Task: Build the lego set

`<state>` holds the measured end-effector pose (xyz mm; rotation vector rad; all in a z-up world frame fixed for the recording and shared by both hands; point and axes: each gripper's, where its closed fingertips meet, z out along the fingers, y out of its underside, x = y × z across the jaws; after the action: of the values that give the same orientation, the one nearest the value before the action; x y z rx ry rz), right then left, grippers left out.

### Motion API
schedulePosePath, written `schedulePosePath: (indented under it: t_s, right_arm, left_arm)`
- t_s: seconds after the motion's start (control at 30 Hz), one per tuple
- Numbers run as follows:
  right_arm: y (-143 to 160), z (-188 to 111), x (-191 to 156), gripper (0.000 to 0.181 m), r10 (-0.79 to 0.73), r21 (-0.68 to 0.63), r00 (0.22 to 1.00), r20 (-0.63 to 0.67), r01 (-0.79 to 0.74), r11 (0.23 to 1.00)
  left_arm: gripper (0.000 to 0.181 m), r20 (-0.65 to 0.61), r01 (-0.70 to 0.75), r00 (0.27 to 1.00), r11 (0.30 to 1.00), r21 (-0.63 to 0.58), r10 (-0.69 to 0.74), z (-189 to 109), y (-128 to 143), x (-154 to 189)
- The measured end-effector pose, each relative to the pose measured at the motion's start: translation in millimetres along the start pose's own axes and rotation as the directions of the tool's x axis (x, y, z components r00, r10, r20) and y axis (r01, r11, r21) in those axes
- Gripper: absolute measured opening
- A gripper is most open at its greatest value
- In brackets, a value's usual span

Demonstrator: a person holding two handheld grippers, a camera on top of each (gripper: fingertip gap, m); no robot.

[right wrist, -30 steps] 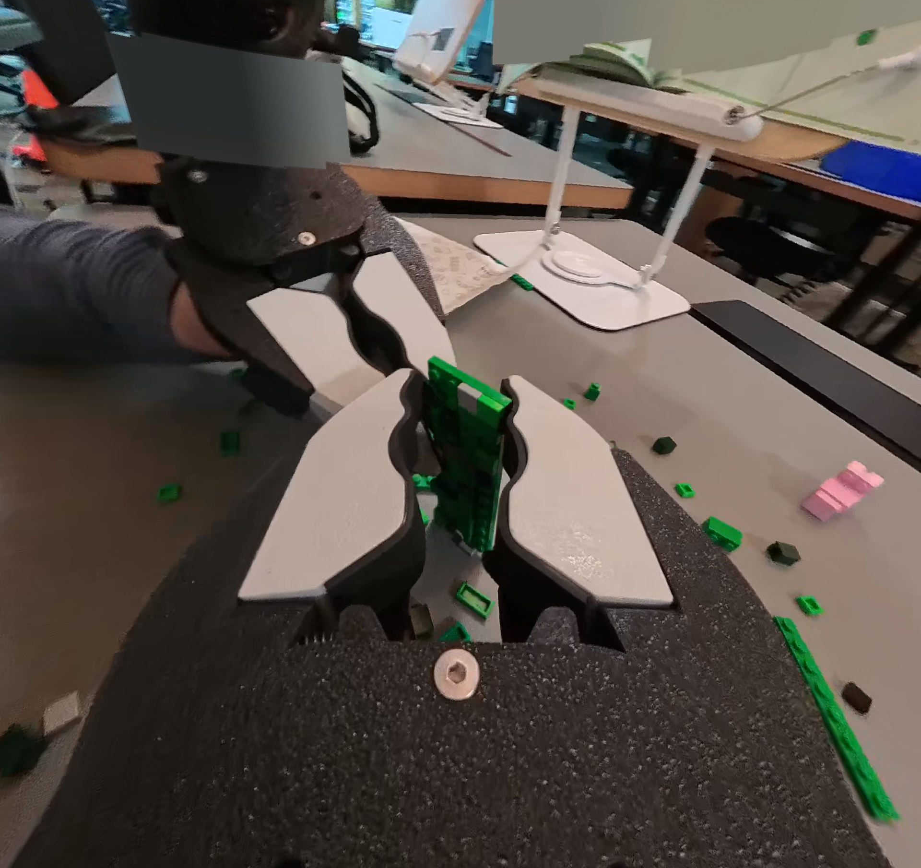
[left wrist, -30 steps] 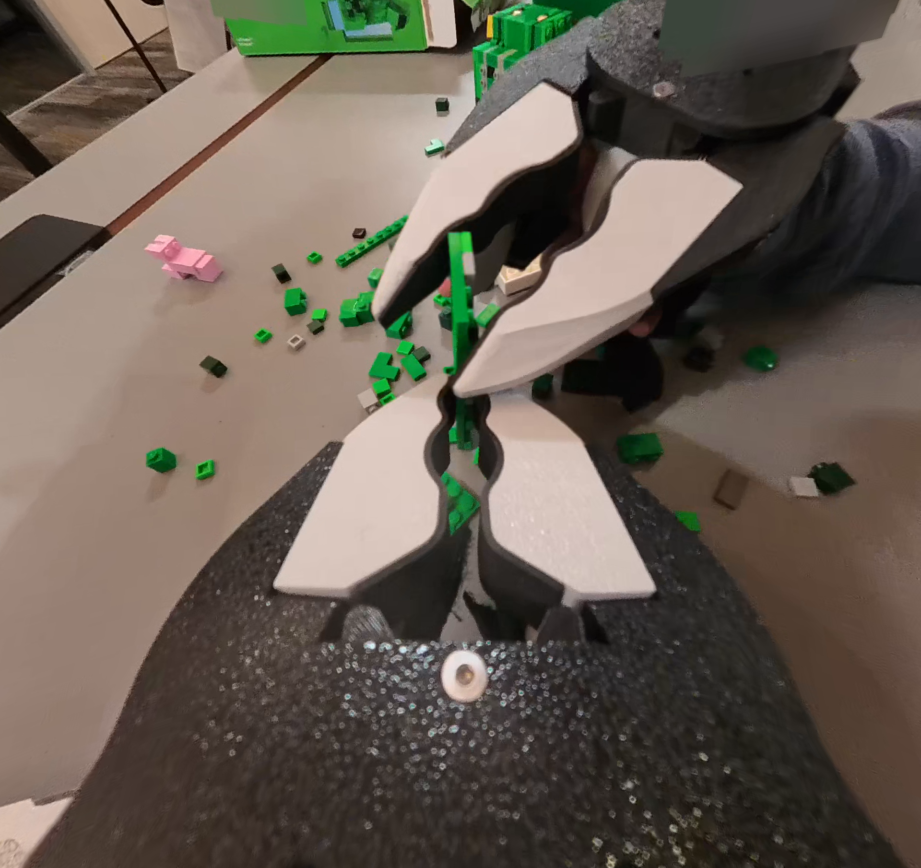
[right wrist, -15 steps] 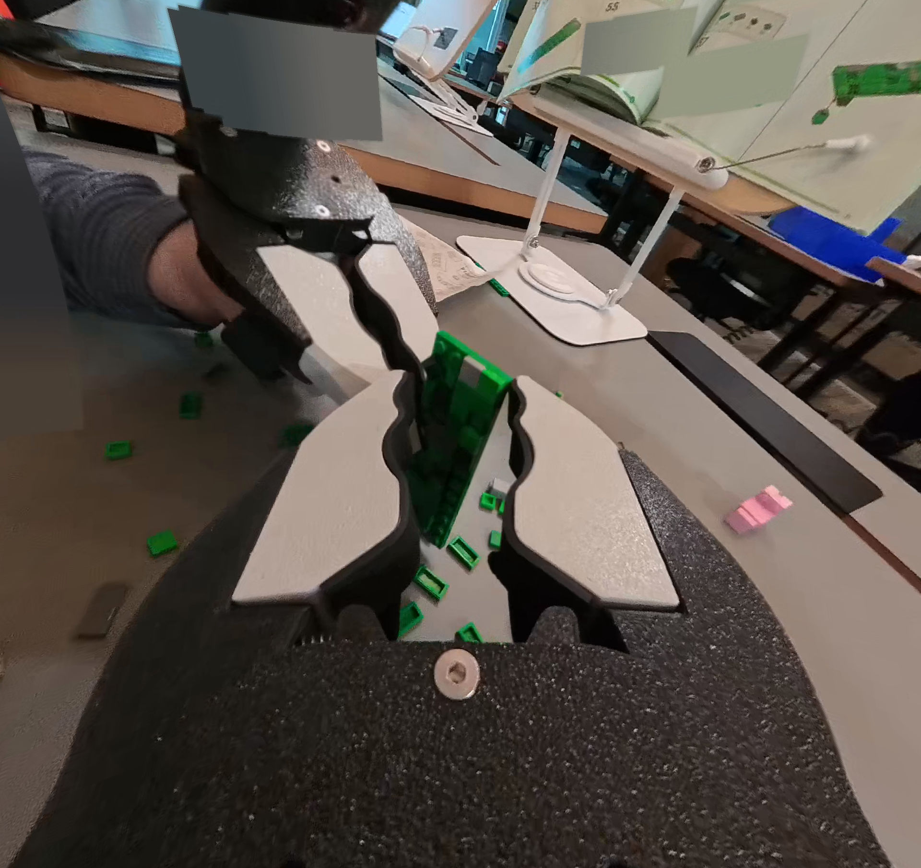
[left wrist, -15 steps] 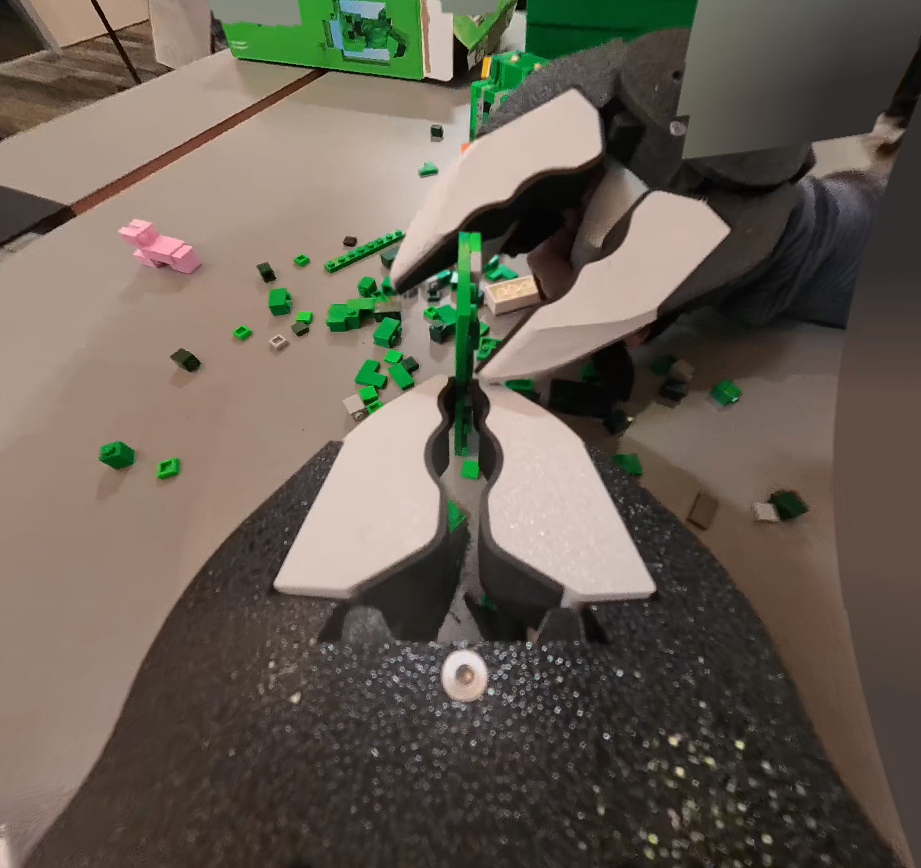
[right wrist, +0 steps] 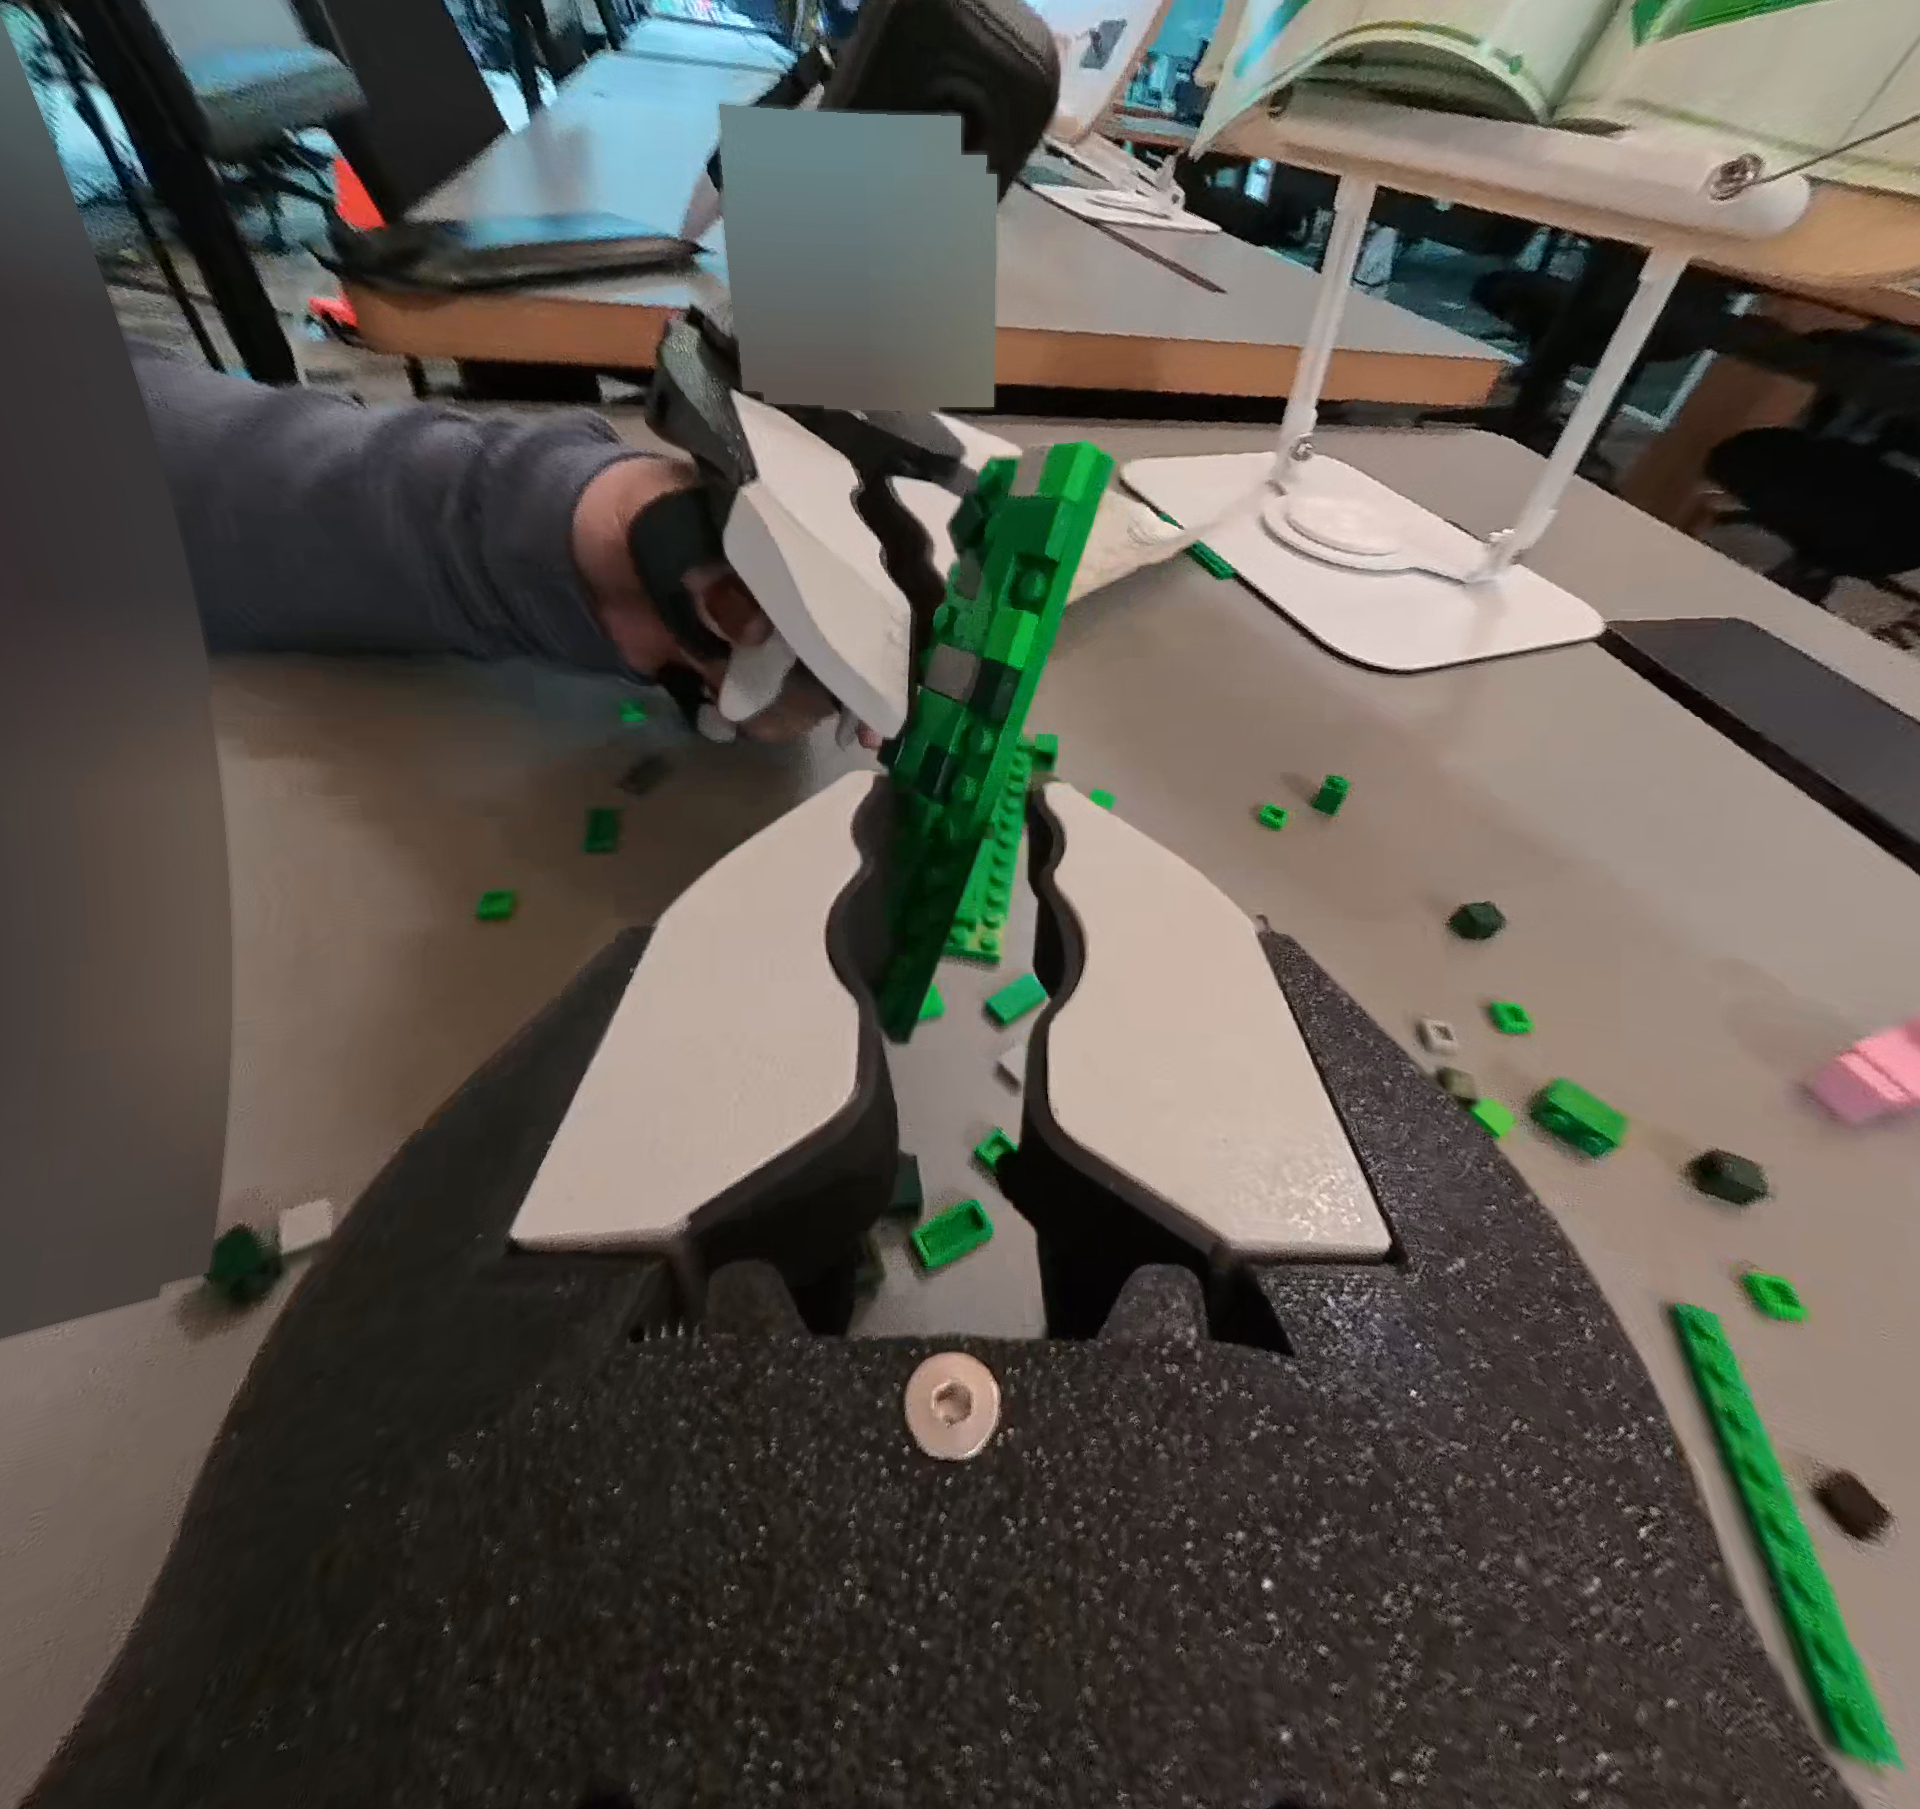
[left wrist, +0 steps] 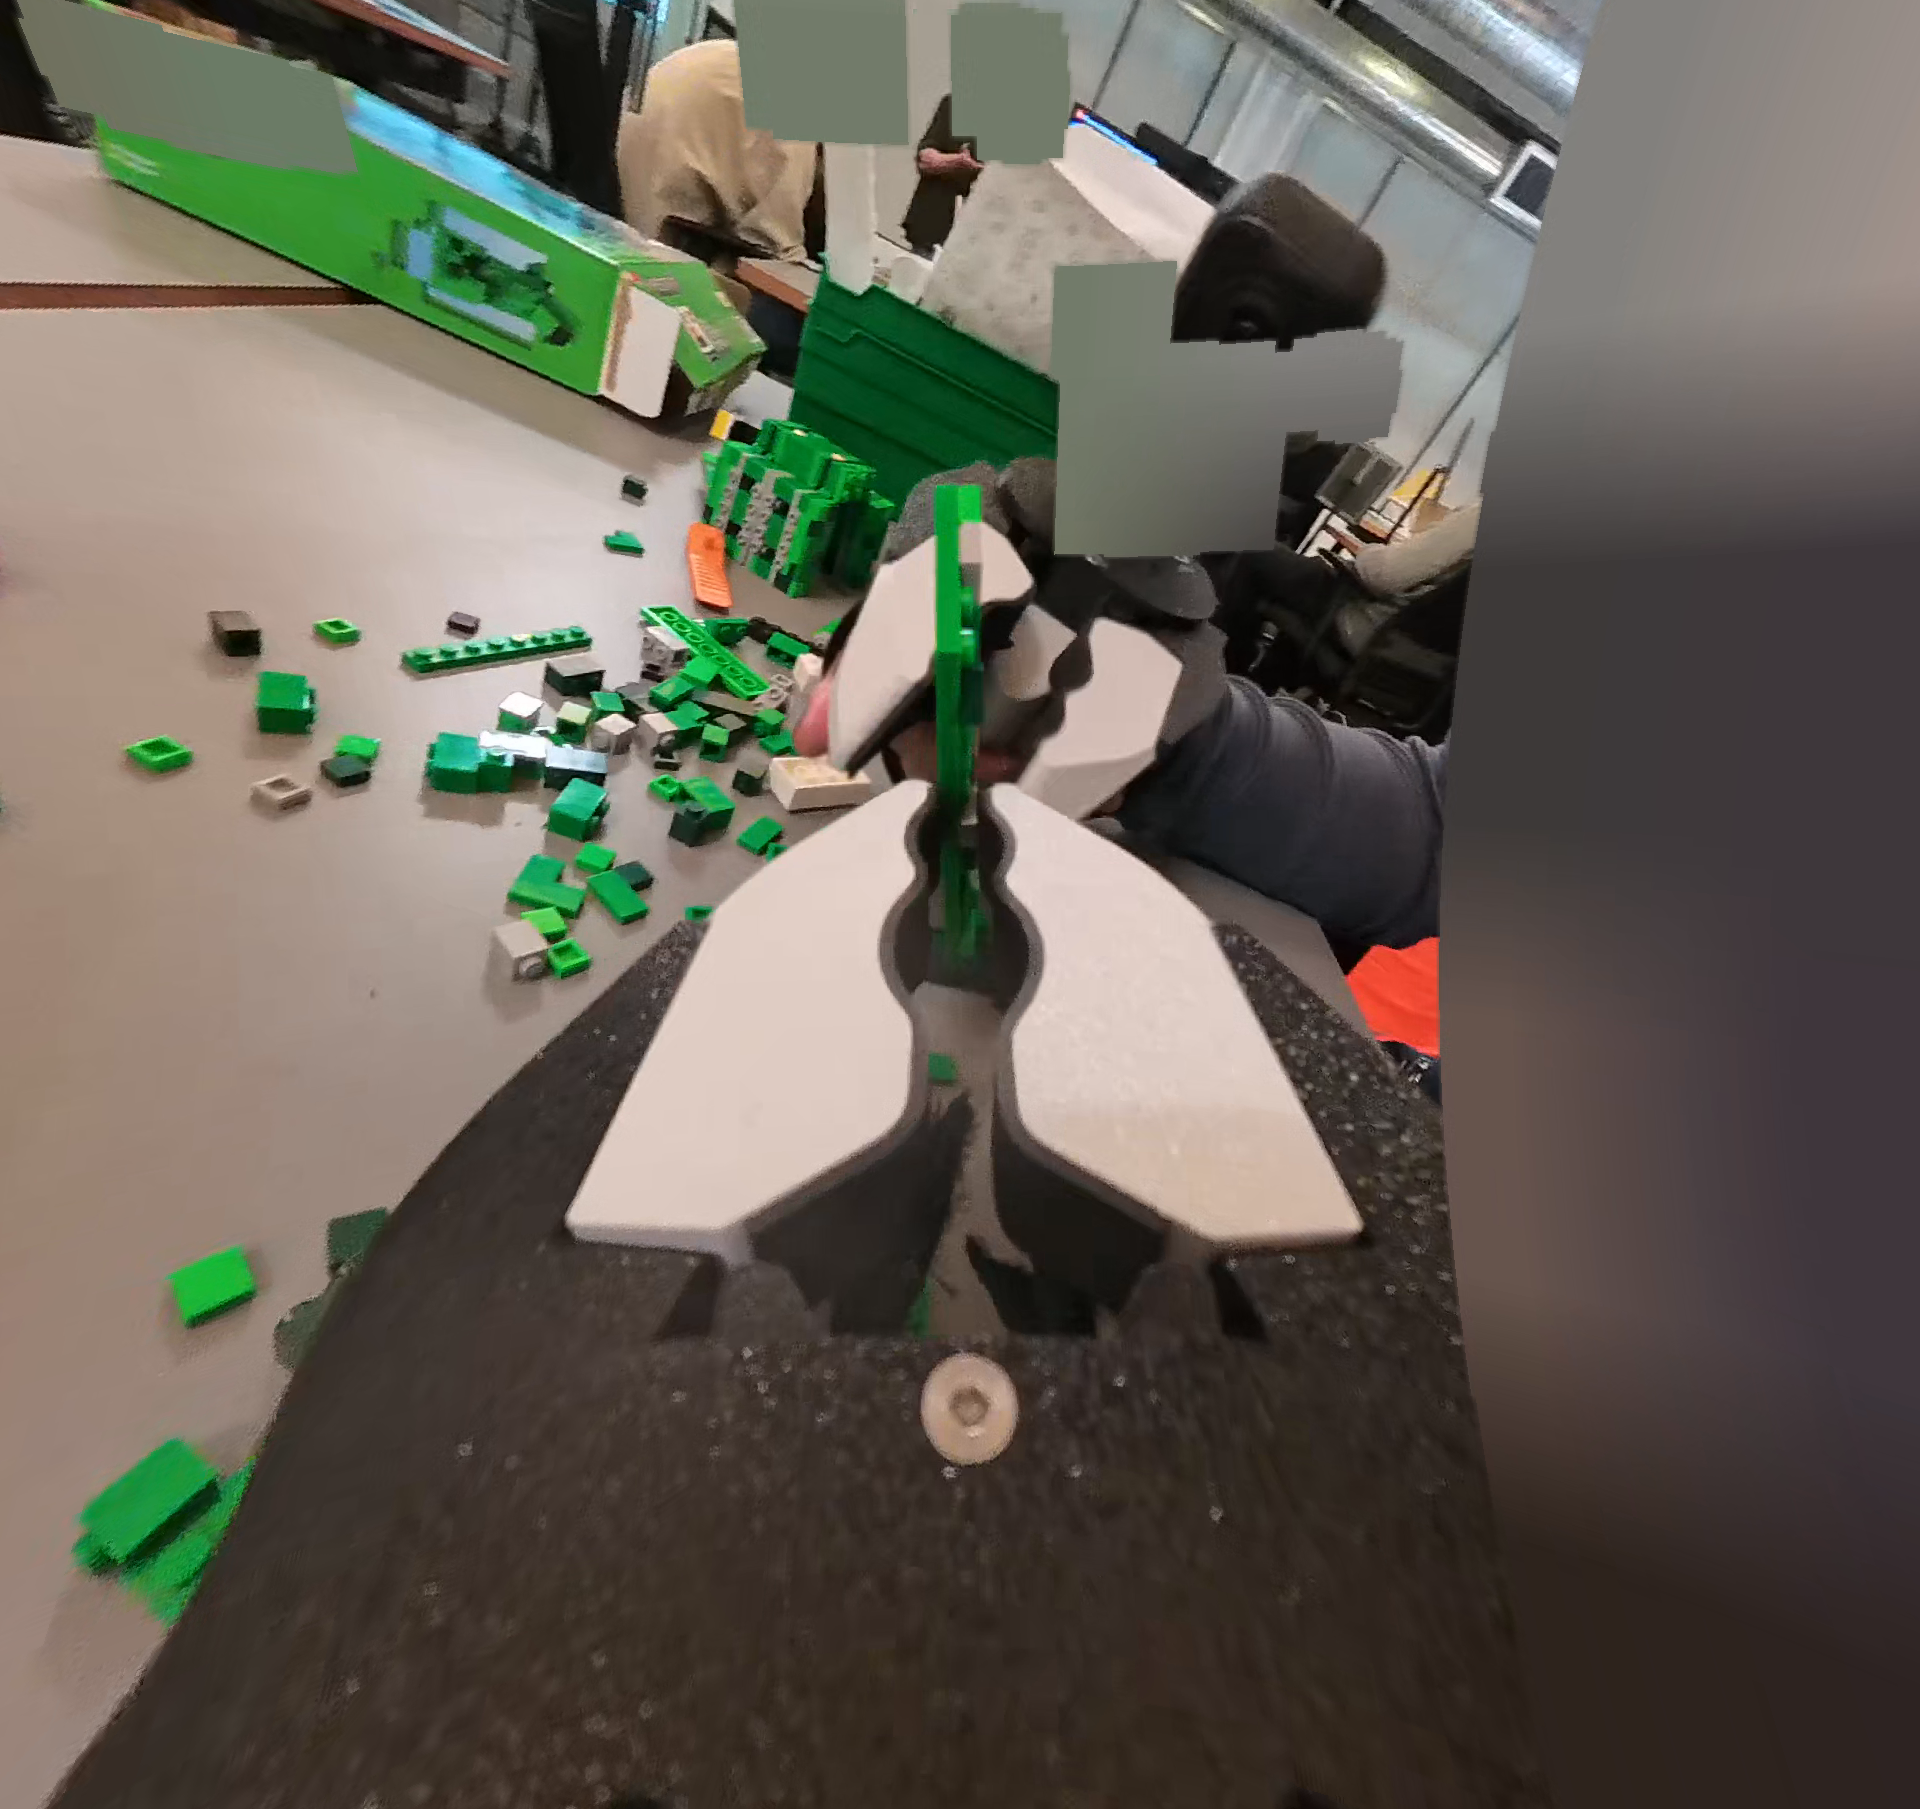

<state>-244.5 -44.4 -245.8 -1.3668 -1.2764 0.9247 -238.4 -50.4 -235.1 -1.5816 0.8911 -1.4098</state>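
The green lego plate [left wrist: 956,720] is pinched on edge, up above the table, by the closed left gripper [left wrist: 958,814], while the right gripper [right wrist: 951,803] is parted around it, so it could be dropped if twisted.

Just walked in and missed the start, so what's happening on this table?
A person is building a lego set with a handheld gripper in each hand. The left gripper is clamped on an upright green plate assembly, lifted above the table. The right gripper straddles the same assembly, jaws a little apart. Loose green, grey and dark bricks lie scattered below, and an instruction booklet sits propped on a white stand.
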Motion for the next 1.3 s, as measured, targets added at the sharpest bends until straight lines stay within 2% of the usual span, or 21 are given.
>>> schedulePosePath:
  t_s: [0.1,0.23,0.33,0.43,0.53,0.67,0.83,1.3]
  right_arm:
    - [-2.2,4.5,-9.0,0.023,0.037,0.029,0.998,0.053,-0.039,0.999]
    - [-4.1,6.8,-13.3,0.006,0.07,0.035,0.994,0.083,-0.073,0.997]
    - [-1.6,7.3,3.1,0.006,0.082,0.023,0.996,-0.033,-0.081,0.996]
    - [2.1,5.5,19.3,0.006,0.07,0.001,0.985,-0.157,-0.071,0.997]
    - [2.0,3.7,28.2,0.006,0.081,0.0,0.97,-0.231,-0.083,0.997]
    - [5.6,5.2,29.6,0.007,0.012,-0.047,0.964,-0.266,-0.025,0.999]
    - [10.6,11.5,25.3,0.007,-0.087,-0.115,0.958,-0.272,0.057,0.992]
    - [16.9,12.4,26.7,0.007,-0.119,-0.164,0.954,-0.277,0.075,0.984]
  left_arm:
    - [0.006,-0.042,-0.019,0.999,1.0,-0.012,0.018,0.9,1.2,6.7]
    - [0.007,-0.052,-0.048,0.997,0.999,-0.002,0.048,0.5,-1.0,9.3]
    - [0.01,0.05,-0.051,0.998,0.998,0.048,0.049,0.3,-7.9,-4.2]
    - [0.015,0.268,-0.114,0.96,0.99,0.082,0.088,-12.3,-17.1,-30.2]
    - [0.011,0.309,-0.226,0.934,0.967,0.118,0.18,-18.5,-29.3,-23.5]
    - [0.011,0.371,-0.285,0.898,0.954,0.087,0.235,-17.0,-30.2,-24.4]
    - [0.01,0.354,-0.251,0.912,0.964,0.086,0.206,-10.9,-25.5,-23.8]
    - [0.01,0.369,-0.205,0.917,0.972,0.115,0.15,-15.3,-25.1,-29.5]
